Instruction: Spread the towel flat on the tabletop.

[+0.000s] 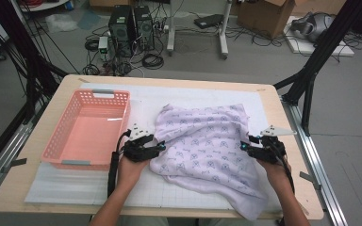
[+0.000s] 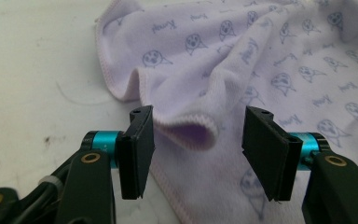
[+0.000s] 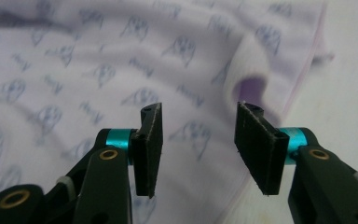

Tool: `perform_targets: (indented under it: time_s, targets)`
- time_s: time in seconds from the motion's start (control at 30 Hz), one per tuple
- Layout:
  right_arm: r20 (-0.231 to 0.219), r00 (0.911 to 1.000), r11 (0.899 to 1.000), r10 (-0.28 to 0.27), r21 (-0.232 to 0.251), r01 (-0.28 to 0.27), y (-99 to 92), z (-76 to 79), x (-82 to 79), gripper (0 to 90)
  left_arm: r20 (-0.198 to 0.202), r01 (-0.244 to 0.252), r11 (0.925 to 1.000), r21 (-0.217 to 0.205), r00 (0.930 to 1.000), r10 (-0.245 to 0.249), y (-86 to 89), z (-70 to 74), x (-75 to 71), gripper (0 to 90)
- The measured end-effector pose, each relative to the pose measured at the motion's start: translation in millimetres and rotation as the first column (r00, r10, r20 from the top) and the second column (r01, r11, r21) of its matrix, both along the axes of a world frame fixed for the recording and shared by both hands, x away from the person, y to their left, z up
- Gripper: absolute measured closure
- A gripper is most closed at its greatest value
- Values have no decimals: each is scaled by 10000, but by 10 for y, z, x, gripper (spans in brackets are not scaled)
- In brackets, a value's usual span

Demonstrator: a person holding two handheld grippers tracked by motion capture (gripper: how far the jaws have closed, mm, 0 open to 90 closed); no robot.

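Observation:
A pale lilac towel [image 1: 205, 150] printed with small seal figures lies rumpled on the white mat, one corner hanging over the table's front edge. My left gripper [image 1: 160, 147] sits at the towel's left edge, open; in the left gripper view a raised fold of the towel [image 2: 193, 131] stands between the left gripper's [image 2: 198, 149] jaws, touching neither pad. My right gripper [image 1: 243, 147] is at the towel's right edge, also open. In the right gripper view the right gripper [image 3: 198, 147] hovers over the towel [image 3: 98, 70], beside a small upright fold near its hem.
A pink plastic basket [image 1: 56, 141] stands empty on the left of the table, close to my left hand. The white gridded mat [image 1: 141, 101] covers most of the wooden tabletop. Black frame legs, computers and cables stand on the floor beyond the far edge.

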State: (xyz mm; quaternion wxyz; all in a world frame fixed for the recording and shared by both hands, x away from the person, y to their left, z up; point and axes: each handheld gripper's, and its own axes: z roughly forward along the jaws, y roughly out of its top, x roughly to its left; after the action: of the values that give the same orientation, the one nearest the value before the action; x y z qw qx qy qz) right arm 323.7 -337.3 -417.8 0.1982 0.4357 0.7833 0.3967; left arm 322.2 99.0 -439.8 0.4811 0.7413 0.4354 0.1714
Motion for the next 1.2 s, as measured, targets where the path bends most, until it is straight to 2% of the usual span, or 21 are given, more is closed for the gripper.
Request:
perform_targets:
  time_s: [0.1,0.17,0.3,0.4,0.43,0.5,0.53,0.57,0.63,0.7,0.73,0.9,1.03,1.07,1.13,1.2]
  targets:
    - [-189,9997,9998,181,126,-179,-63,-109,-139,497,-265,61,10000,-66,9996,-63,42,-51,-66,431]
    - [-295,9991,9994,297,186,-292,-90,-169,-217,482,-587,217,9998,-52,9980,-220,51,-99,-103,429]
    - [-480,9959,9970,768,-63,-772,-72,-242,-285,471,-800,575,9983,8,9952,-573,0,-112,-115,426]
    - [-908,9911,9950,976,-99,-989,-8,-296,-268,491,-940,1195,9907,650,9891,-1132,-94,-120,-111,474]
    - [-648,9934,9948,950,-295,-970,17,-306,-273,526,-986,1261,9898,667,9880,-1192,-113,-122,-114,515]
    - [-550,9936,9934,990,-520,-1018,40,-301,-266,646,-947,1107,9896,918,9903,-1020,-131,-118,-115,703]
    - [-568,9928,9927,1058,-523,-1088,45,-293,-256,788,-1039,1079,9905,855,9897,-988,-126,-118,-98,815]
    - [-578,9915,9912,1169,-559,-1201,58,-287,-245,866,-1104,1046,9916,765,9893,-959,-125,-115,-79,876]
    - [-493,9919,9898,1172,-751,-1207,88,-278,-210,882,-740,686,9953,684,9952,-635,-112,-87,-25,882]
    - [-242,9950,9922,967,-765,-983,99,-274,-148,886,-494,239,9995,197,9985,-229,-76,-53,30,883]
    - [-189,9963,9935,841,-749,-853,94,-267,-105,886,-474,-1,9999,108,9989,6,-59,-29,87,884]
    - [390,9992,9985,-28,-546,49,42,-227,164,886,-123,-477,9989,38,9988,477,-72,80,332,884]
    - [689,9953,9962,-677,-505,713,-9,-211,364,886,105,-762,9971,41,9970,762,-145,119,522,884]
    - [765,9935,9953,-847,-412,880,-15,-206,406,886,272,-857,9963,1,9959,857,-153,113,546,884]
    - [977,9885,9919,-1157,-402,1201,-23,-197,483,886,143,-1003,9948,-150,9948,1005,-171,85,642,884]
    - [1043,9838,9880,-1455,-366,1500,-19,-184,546,886,411,-992,9949,-208,9941,1000,-175,51,690,883]
